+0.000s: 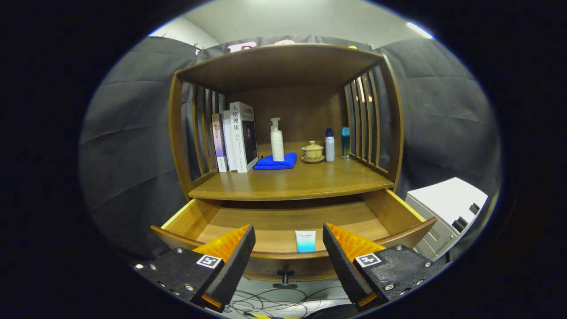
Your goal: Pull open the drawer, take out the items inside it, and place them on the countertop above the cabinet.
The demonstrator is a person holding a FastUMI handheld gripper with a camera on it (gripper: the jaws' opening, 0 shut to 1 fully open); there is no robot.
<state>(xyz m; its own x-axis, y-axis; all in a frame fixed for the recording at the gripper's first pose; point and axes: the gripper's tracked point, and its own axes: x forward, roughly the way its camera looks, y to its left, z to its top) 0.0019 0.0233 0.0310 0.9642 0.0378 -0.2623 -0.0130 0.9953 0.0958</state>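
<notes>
Hovering before the open drawer [401, 212], fingers [239, 261] spread wide, empty, blue-white tube [305, 241] lying inside between them.

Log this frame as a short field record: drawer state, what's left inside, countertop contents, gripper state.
drawer: pulled open, knob facing the gripper
inside drawer: one small white and blue tube, near the front wall
countertop: books, pump bottle on blue cloth, lidded cup on saucer, white bottle, teal bottle
gripper: jaws open, holding nothing, in front of the drawer; tube seen between the fingers
</notes>
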